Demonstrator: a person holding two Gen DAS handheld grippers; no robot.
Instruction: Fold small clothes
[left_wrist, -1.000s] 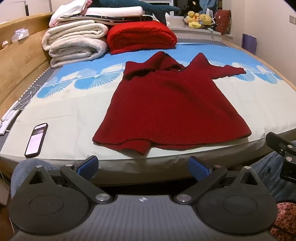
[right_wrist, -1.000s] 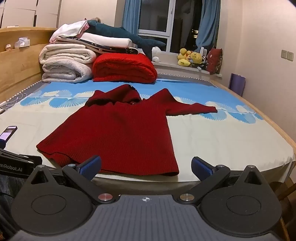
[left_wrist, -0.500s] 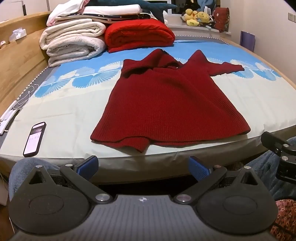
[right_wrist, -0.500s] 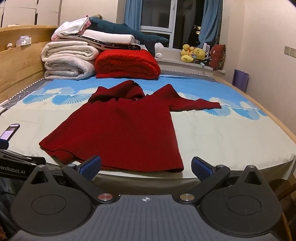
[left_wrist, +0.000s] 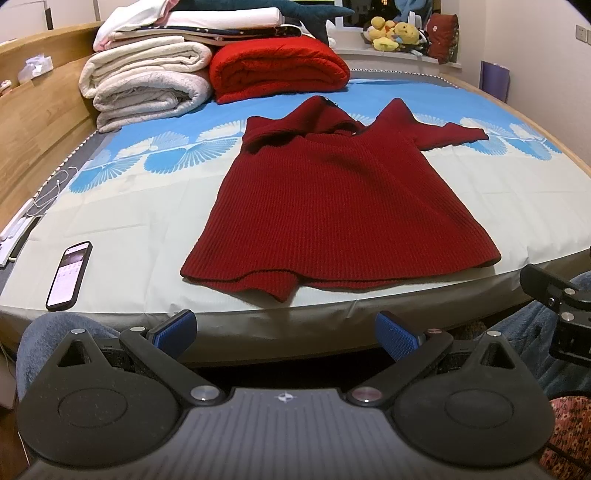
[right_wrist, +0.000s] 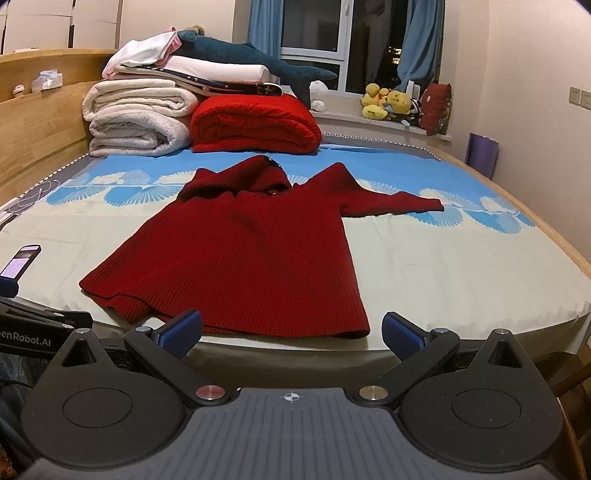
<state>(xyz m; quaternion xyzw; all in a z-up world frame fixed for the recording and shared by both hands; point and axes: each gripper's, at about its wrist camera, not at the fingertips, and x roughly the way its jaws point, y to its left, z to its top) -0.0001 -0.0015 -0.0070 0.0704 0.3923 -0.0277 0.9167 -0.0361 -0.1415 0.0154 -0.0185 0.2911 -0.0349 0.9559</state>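
Folding hasn't really started, I'd say. From the left wrist view, the dark red ribbed knit sweater (left_wrist: 340, 206) lies spread flat on the bed (left_wrist: 140, 221), hem at the near edge, one sleeve out toward the right edge, the other apparently tucked in already. The left gripper (left_wrist: 286, 328) hangs off the near edge, jaws wide apart, holding nothing. A black smartphone (left_wrist: 69, 275) sits near the near-left corner, clear of the sweater.

Right wrist view: the right gripper (right_wrist: 291, 330) is spread wide too, empty, just short of the hem. Stacked white blankets (right_wrist: 136, 118) and a folded bright red blanket (right_wrist: 255, 123) fill the far edge, well apart.
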